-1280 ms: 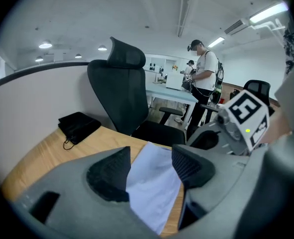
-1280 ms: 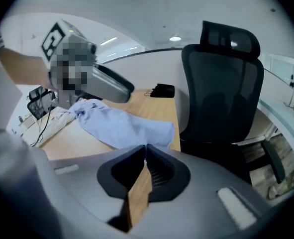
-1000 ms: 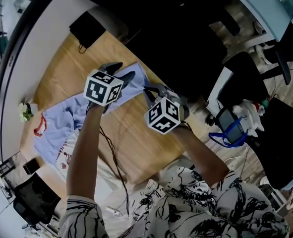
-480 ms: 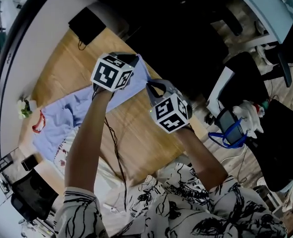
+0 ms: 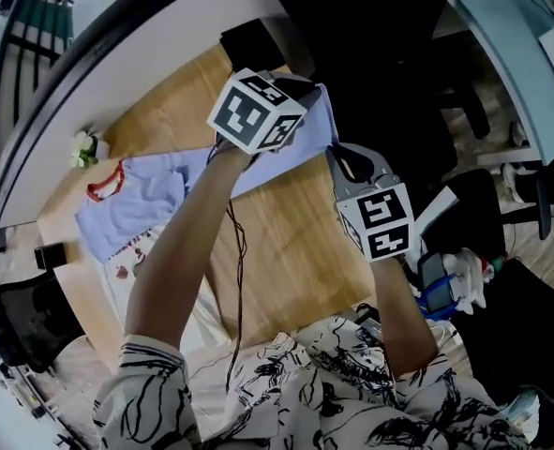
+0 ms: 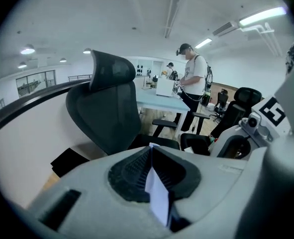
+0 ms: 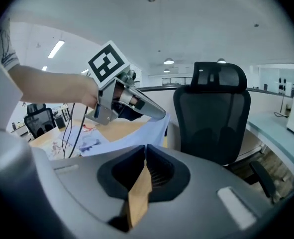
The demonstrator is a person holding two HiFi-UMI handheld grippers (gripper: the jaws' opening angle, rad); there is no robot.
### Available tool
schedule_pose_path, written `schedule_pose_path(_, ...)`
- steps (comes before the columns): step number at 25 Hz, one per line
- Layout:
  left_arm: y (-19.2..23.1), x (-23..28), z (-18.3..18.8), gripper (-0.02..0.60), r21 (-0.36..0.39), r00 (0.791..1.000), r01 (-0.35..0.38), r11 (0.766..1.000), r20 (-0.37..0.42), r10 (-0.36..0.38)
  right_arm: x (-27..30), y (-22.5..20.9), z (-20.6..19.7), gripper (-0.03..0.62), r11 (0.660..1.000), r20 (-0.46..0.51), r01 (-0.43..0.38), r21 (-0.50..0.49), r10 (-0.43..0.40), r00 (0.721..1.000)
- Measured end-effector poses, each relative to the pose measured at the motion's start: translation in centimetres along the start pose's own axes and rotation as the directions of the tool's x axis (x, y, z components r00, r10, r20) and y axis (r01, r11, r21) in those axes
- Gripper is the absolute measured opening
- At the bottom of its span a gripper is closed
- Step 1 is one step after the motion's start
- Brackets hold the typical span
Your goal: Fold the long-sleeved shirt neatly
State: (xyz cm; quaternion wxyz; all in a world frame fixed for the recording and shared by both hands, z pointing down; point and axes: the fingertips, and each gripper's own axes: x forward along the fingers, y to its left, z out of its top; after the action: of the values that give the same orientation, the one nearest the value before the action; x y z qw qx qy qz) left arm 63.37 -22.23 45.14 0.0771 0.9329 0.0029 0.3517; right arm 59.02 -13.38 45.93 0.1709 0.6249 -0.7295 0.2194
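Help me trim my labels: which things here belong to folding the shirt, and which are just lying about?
Job: long-sleeved shirt; left gripper and right gripper, both shut on its edge; wooden table beneath it.
Lying about: black pouch; small flowers; office chair.

No text, label, brand or number can be read.

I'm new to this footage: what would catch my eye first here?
The left gripper and right gripper, each shut on an edge of the light-blue shirt, hold that end up over the wooden table, mid-frame in the head view. A black office chair stands beyond the table.
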Motion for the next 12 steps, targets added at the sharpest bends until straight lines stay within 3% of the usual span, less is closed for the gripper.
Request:
schedule_pose_path(8, -0.5, -15.6, 1.5, 0.017, 0.012, 0.986, 0.112, 0.994, 0.12, -0.112, -4.0, 12.2, 10.1, 0.023, 0.981, 0.146, -0.189, -0.054, 0.195, 0.97)
schedule_pose_path(12, -0.5, -24.0, -0.3, 0.017, 0.053, 0.988, 0.063, 0.997, 0.14, -0.07, -5.0, 19.7, 13.4, 0.023, 0.964, 0.194, -0.239, -0.112, 0.257, 0.947)
